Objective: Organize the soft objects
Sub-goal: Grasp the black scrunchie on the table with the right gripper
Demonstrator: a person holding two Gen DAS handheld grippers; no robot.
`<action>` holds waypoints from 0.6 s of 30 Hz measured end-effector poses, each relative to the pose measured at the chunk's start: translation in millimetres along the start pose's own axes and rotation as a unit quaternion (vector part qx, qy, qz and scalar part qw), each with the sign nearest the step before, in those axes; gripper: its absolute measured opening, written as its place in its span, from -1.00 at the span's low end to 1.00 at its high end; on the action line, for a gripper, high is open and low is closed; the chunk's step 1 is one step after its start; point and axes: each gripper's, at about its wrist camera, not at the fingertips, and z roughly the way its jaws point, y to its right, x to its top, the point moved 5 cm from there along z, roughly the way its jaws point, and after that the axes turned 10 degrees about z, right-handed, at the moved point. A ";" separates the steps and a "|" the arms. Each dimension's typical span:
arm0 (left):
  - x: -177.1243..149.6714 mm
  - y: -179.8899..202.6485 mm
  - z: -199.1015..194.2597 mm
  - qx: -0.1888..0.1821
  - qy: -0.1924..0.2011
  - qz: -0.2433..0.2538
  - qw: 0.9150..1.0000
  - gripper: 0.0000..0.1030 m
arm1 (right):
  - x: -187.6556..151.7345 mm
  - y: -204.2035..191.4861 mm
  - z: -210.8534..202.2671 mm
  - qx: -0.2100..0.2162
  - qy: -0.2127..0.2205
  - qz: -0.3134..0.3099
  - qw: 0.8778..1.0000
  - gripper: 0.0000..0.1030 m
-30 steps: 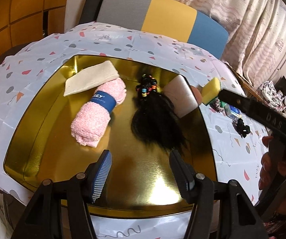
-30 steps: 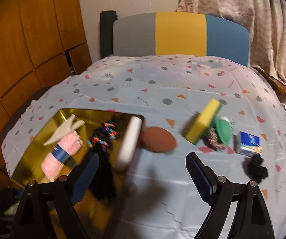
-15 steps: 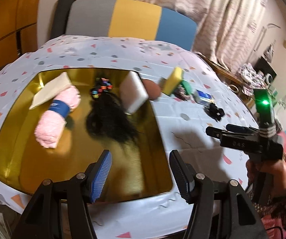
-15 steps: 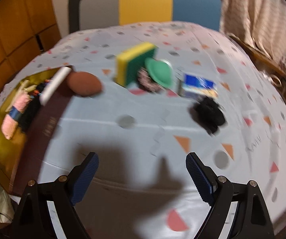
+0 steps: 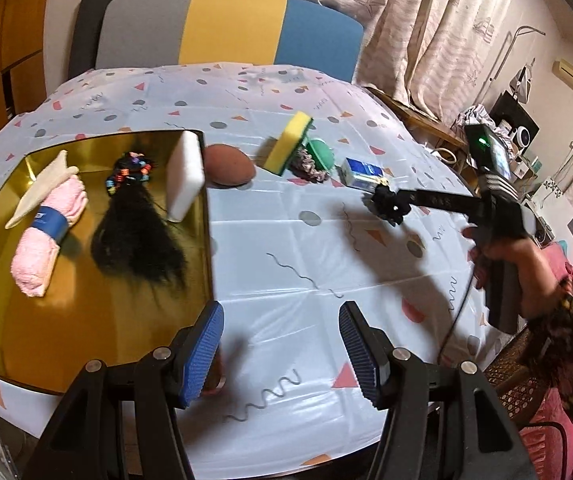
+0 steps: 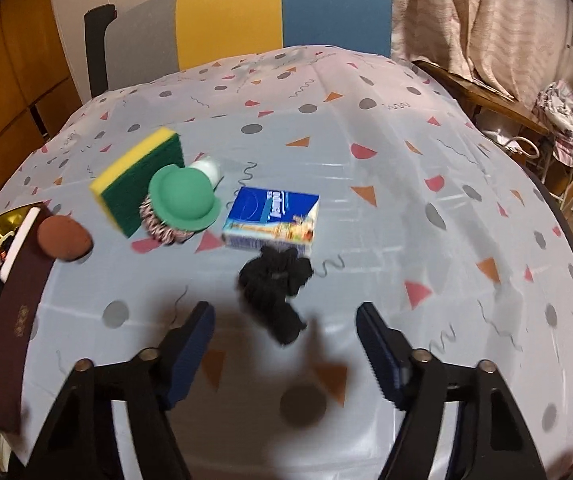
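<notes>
The left gripper [image 5: 280, 350] is hanging over the near table edge, tilted downward, its jaws standing apart with nothing between them; its left pad is sitting above the gold tray's [image 5: 86, 344] right rim. The right gripper [image 6: 286, 346] is pointing steeply down at the tablecloth [image 6: 426, 220], held in a hand [image 5: 514, 264] with a patterned sleeve reaching in from the right. Its jaws have just been closing but are standing released, and the black scrunchie [image 6: 276, 292] is lying just ahead of the pads, not pressed by them. Just beyond and touching the scrunchie, a blue tissue pack [image 6: 272, 218] is lying flat. To its left, a green hat [image 6: 184, 198] is resting on a striped scrunchie [image 6: 158, 226], leaning against a yellow-green sponge [image 6: 138, 182]. Farther left, a brown puff [image 5: 228, 165] is sitting beside the tray. Inside the tray are lying a pink towel [image 5: 48, 236], a cream cloth [image 5: 42, 188], black hair [image 5: 134, 232] and a white sponge [image 5: 184, 174] propped on the rim. A chair [image 5: 226, 28] is standing behind the table.
</notes>
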 end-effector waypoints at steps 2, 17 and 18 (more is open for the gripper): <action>-0.3 4.3 2.9 0.003 -0.005 0.002 1.000 0.18 | 4.0 -1.7 10.8 0.007 -0.007 -0.003 1.000 0.28; 13.0 42.0 34.5 0.002 -0.036 0.022 0.999 0.18 | 0.6 -7.1 56.0 0.023 -0.052 -0.018 0.998 -0.56; 14.6 44.7 36.1 -0.001 -0.037 0.022 0.999 0.18 | 0.2 -7.7 55.2 0.028 -0.055 -0.014 0.998 -0.59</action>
